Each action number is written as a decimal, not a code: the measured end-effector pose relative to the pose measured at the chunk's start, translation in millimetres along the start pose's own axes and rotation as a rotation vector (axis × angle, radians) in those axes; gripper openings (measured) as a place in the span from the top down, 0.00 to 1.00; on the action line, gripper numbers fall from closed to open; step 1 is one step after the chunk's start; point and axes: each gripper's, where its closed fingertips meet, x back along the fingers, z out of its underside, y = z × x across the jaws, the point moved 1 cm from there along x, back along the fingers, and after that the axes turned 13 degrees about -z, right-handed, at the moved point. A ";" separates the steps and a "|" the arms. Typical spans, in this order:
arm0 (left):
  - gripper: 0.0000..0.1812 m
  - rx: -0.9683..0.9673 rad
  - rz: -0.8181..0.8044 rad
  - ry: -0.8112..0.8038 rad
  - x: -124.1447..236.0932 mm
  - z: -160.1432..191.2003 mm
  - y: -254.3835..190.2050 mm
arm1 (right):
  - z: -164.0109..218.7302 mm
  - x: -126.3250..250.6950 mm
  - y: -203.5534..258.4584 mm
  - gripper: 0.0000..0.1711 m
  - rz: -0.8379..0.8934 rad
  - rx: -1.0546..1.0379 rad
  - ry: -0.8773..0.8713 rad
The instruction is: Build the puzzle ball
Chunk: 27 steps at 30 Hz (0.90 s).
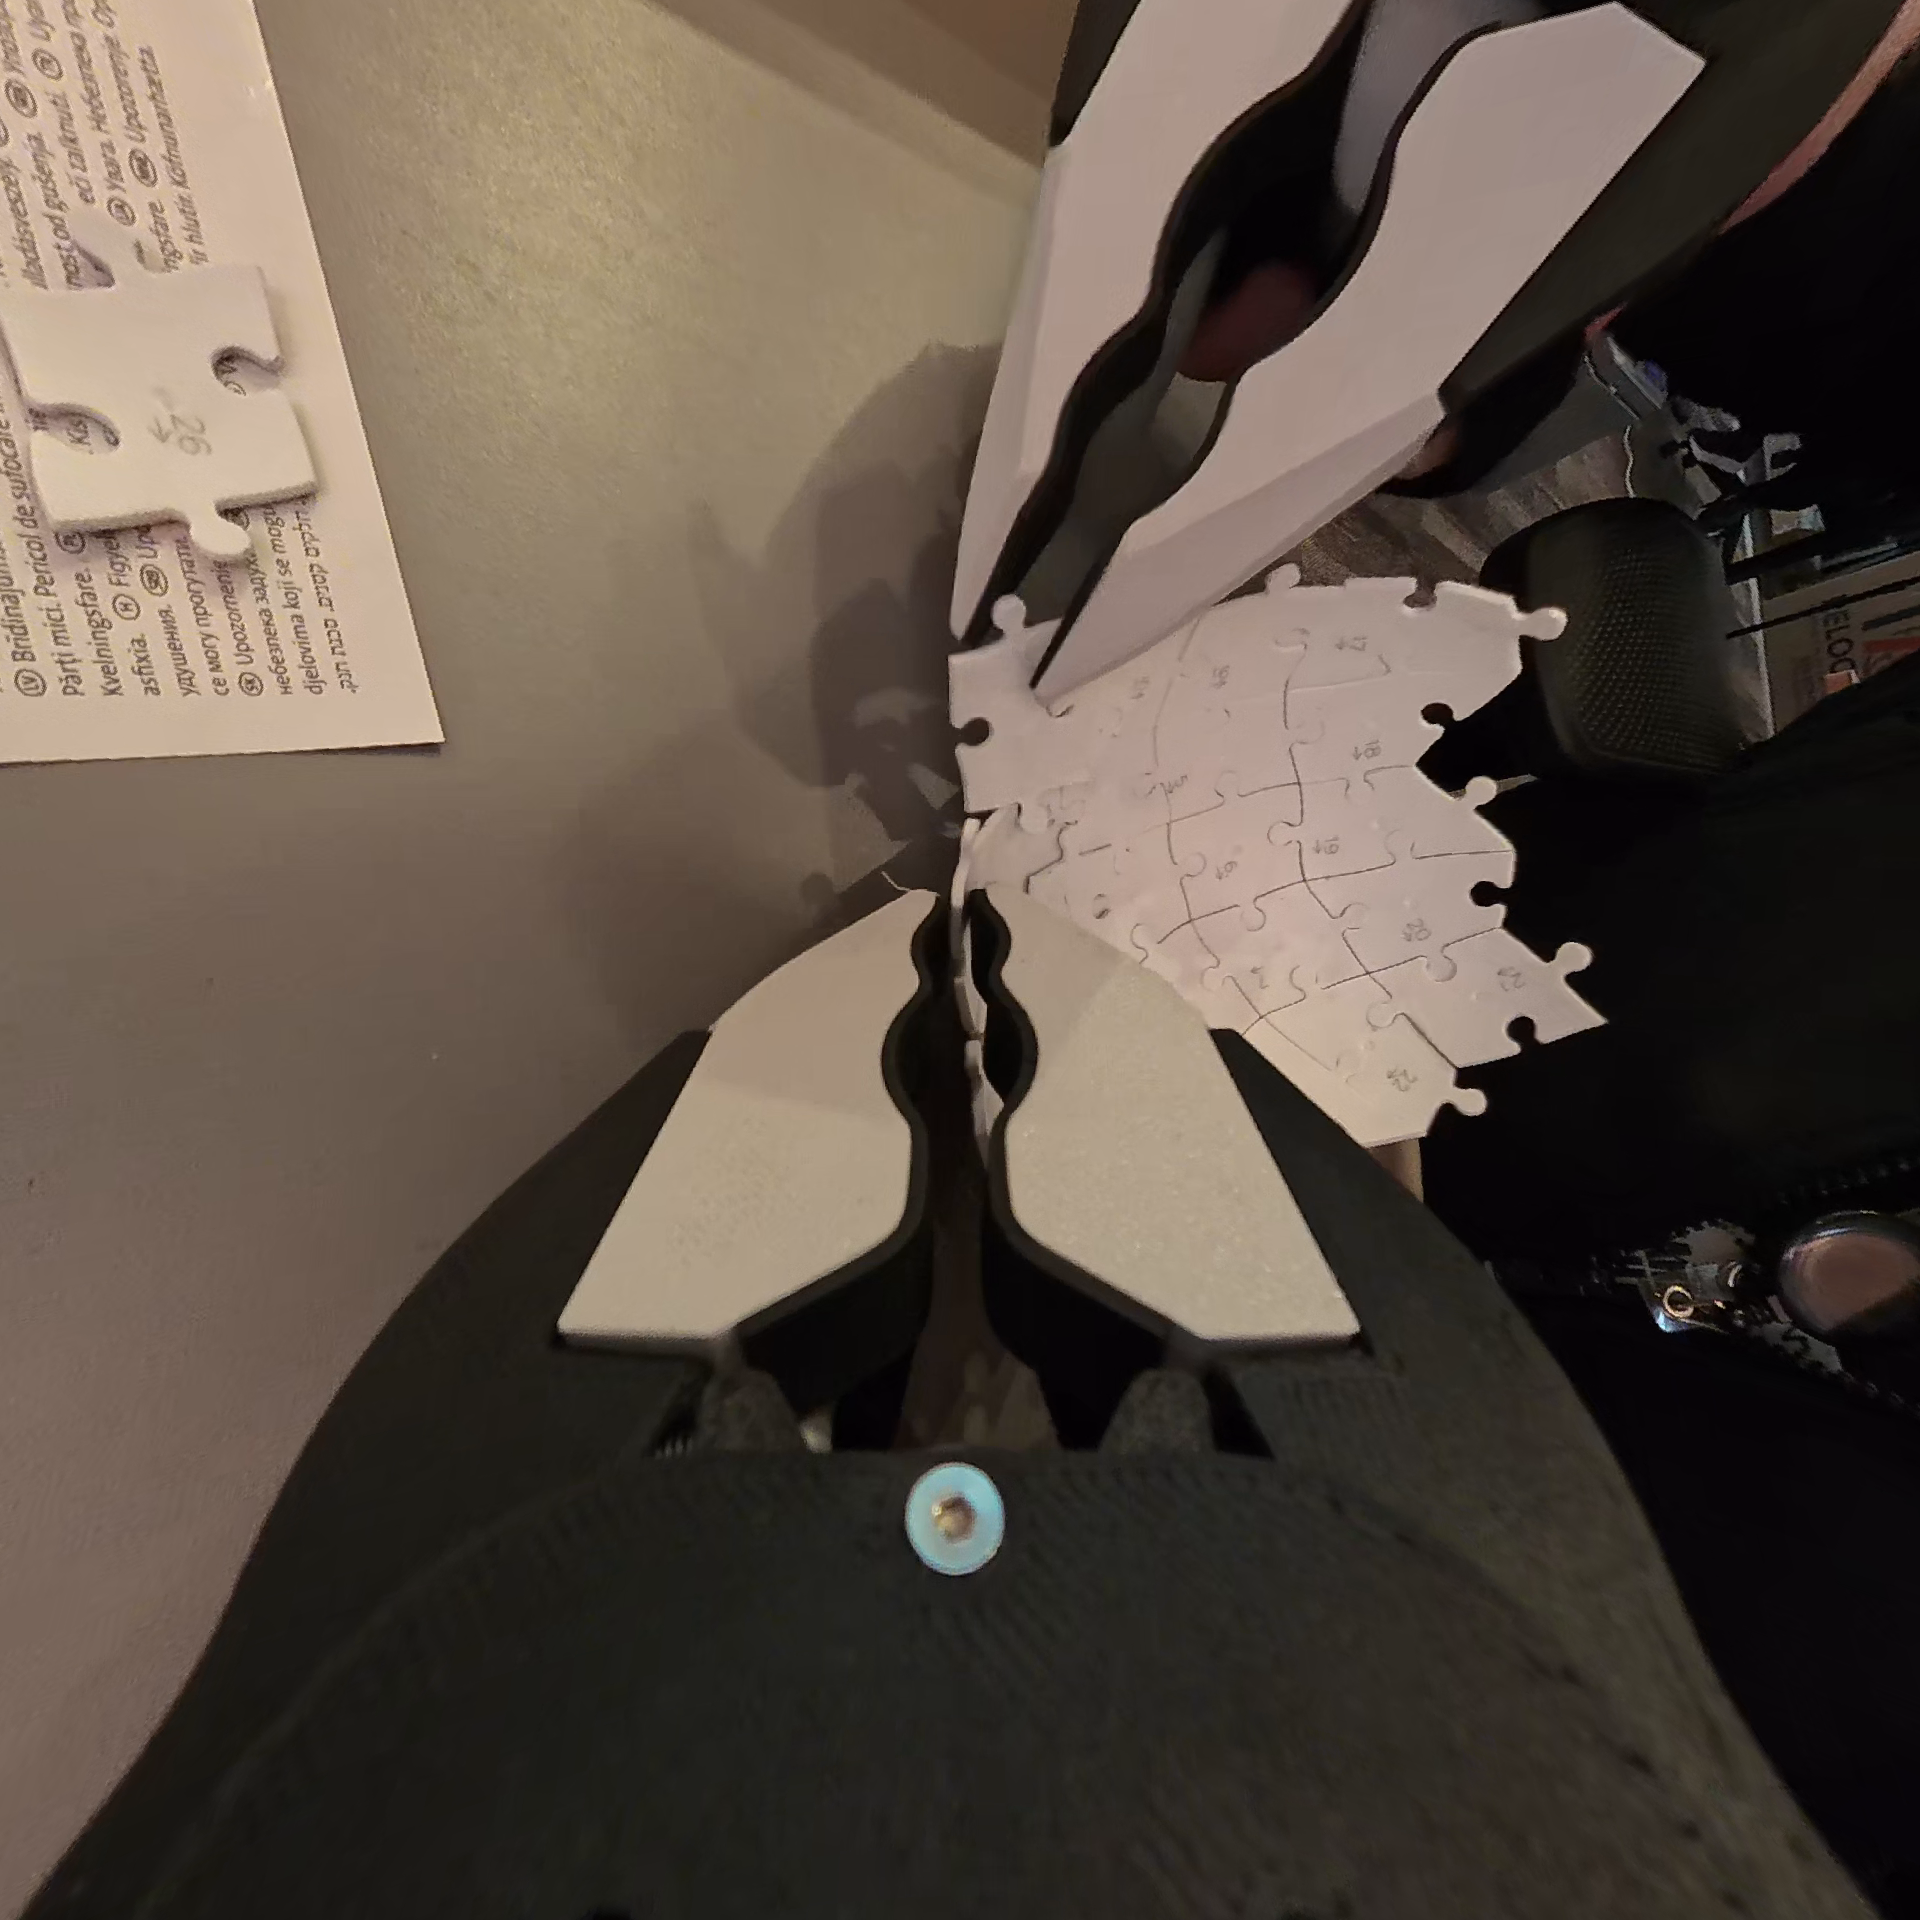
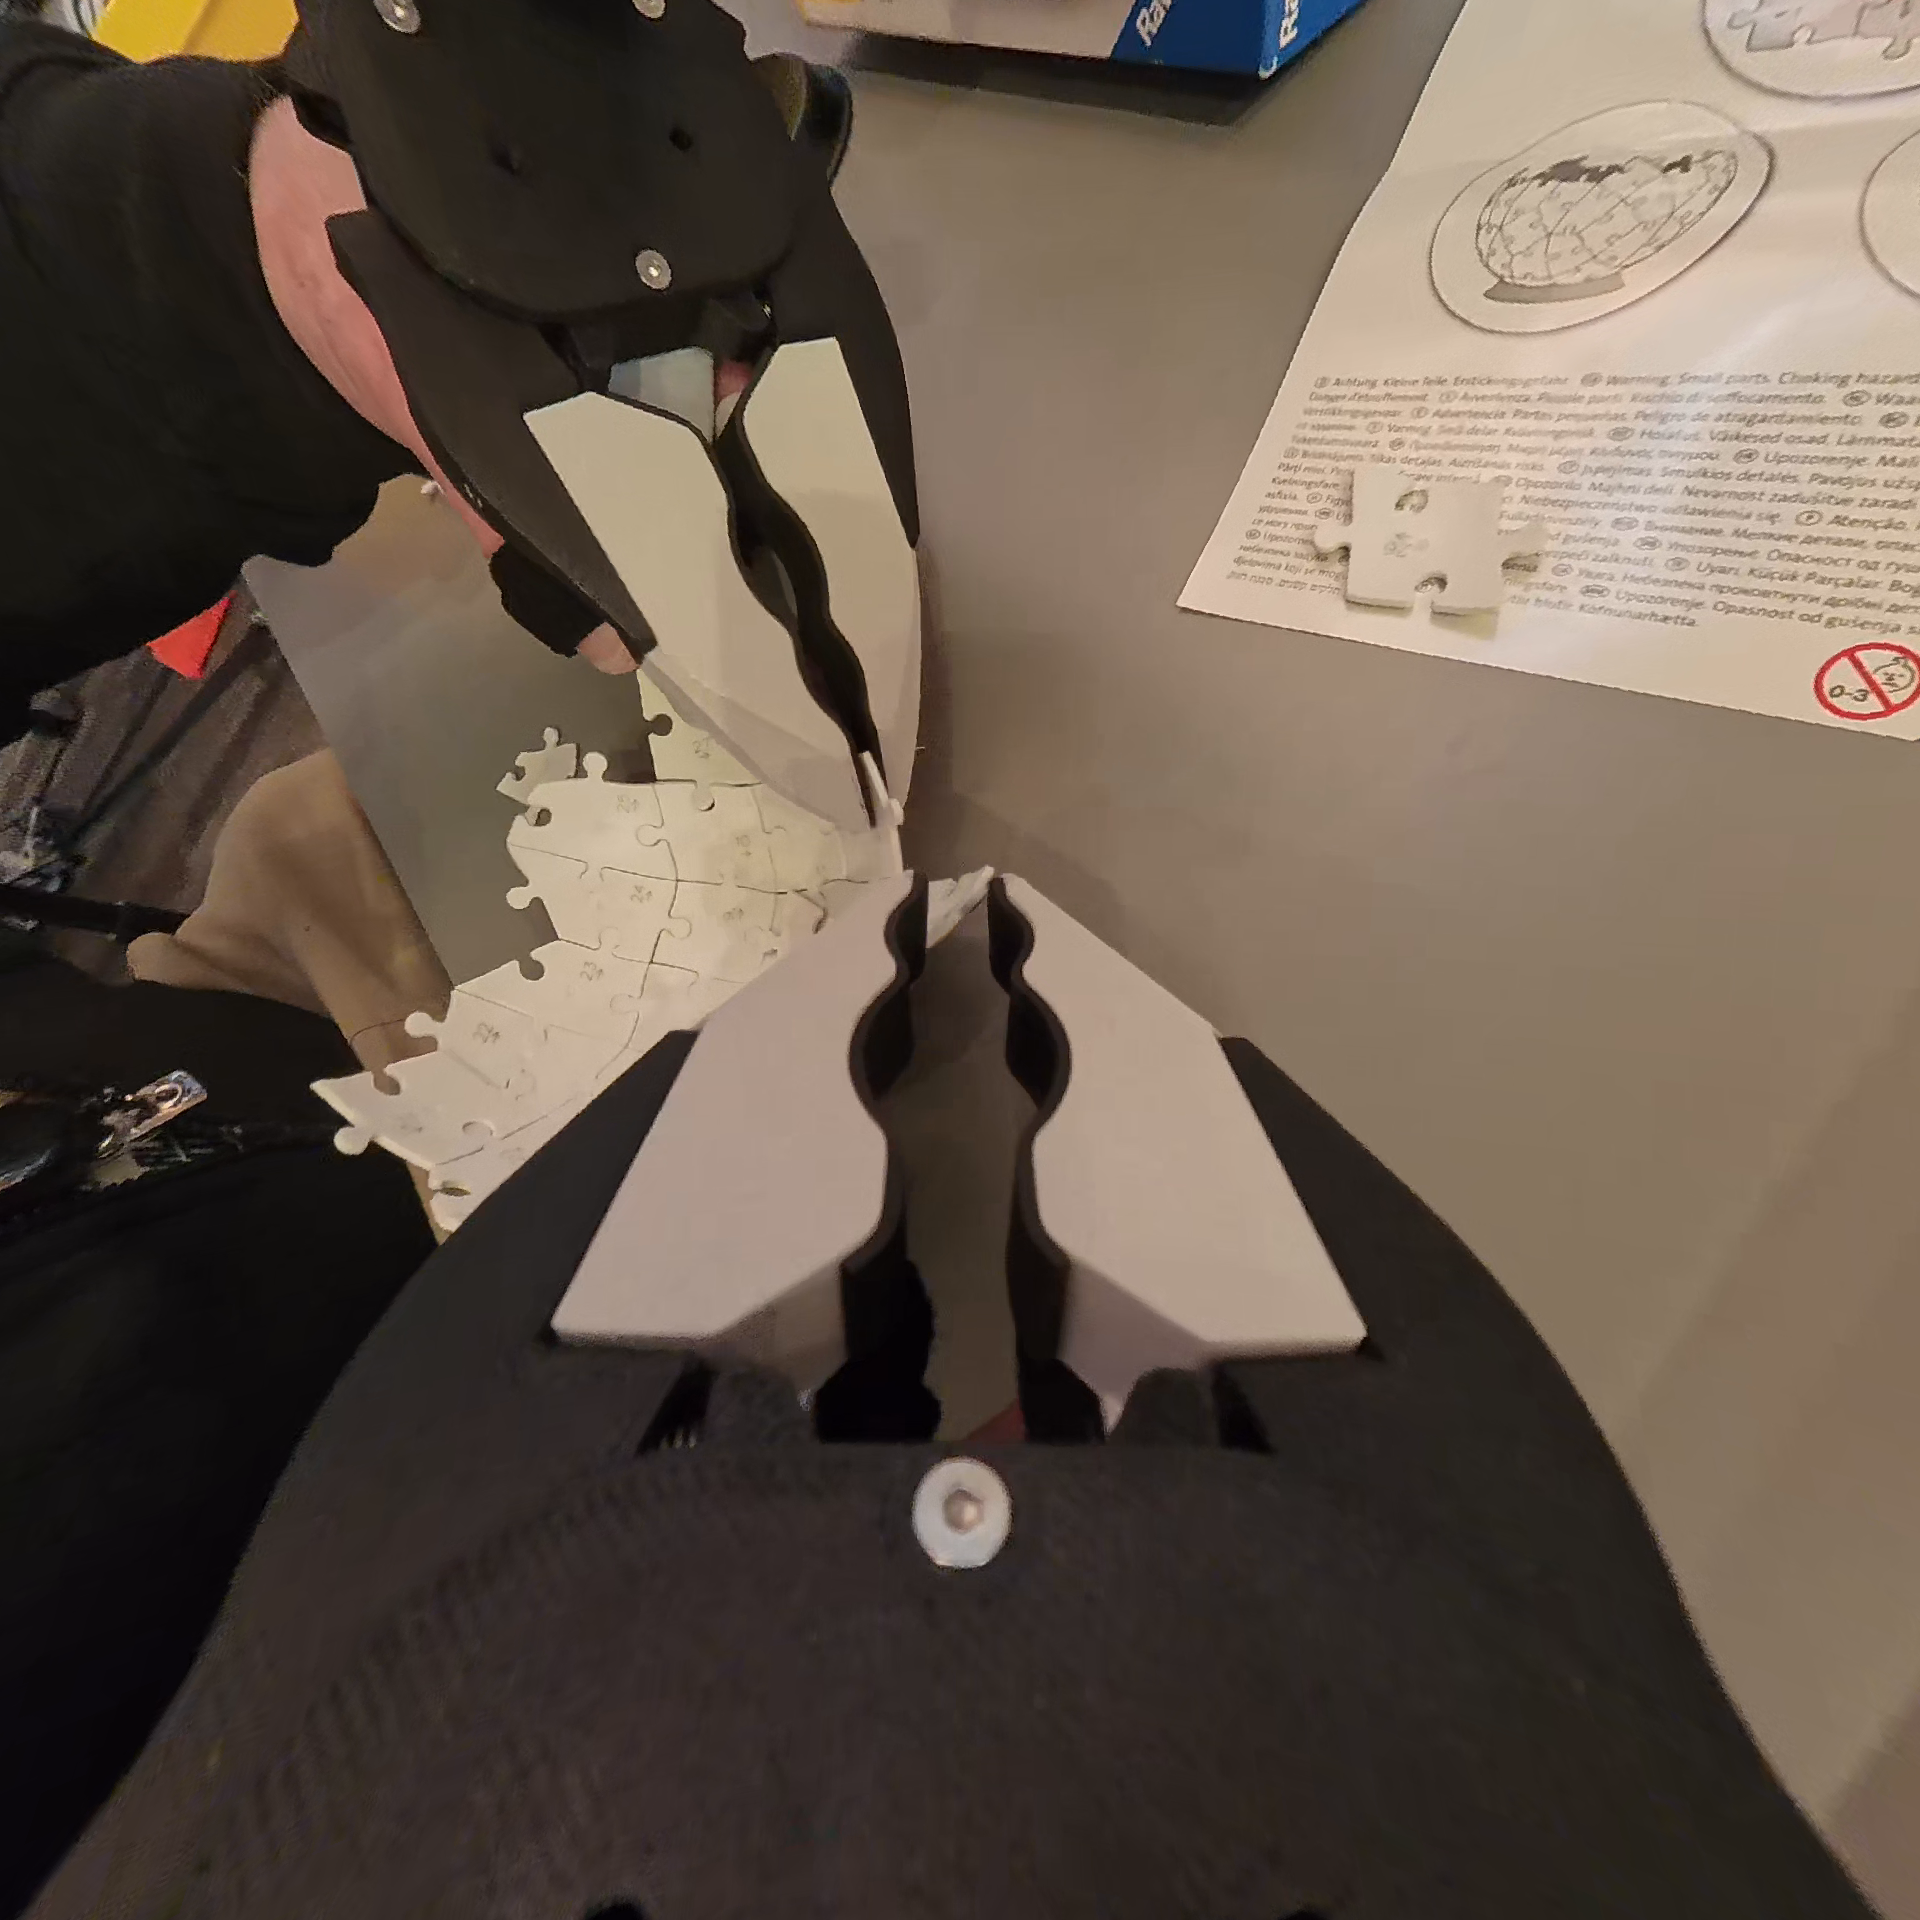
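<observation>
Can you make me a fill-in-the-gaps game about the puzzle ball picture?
1. The loose puzzle piece lies on the white ____ sheet.
2. The left gripper is shut on the edge of the joined, curved puzzle ____.
3. The table under everything is coloured ____.
4. The right gripper has its tips at the shell, with a narrow ____ between its fingers.

Missing words: instruction; shell; grey; gap

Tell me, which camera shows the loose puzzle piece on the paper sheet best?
The left wrist view: the loose puzzle piece lies close and sharp on the paper sheet. The right wrist view shows it farther off, smaller and softer.
</observation>
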 end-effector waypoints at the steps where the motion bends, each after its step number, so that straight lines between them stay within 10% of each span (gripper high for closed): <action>1: 0.98 -0.001 0.000 0.000 0.1 -0.1 -0.2 | 1.2 -0.5 -0.3 0.94 -0.014 -0.007 0.014; 27: 0.99 -0.025 0.017 0.061 9.5 10.5 -3.1 | -1.0 5.7 -2.4 0.91 -0.117 0.127 0.102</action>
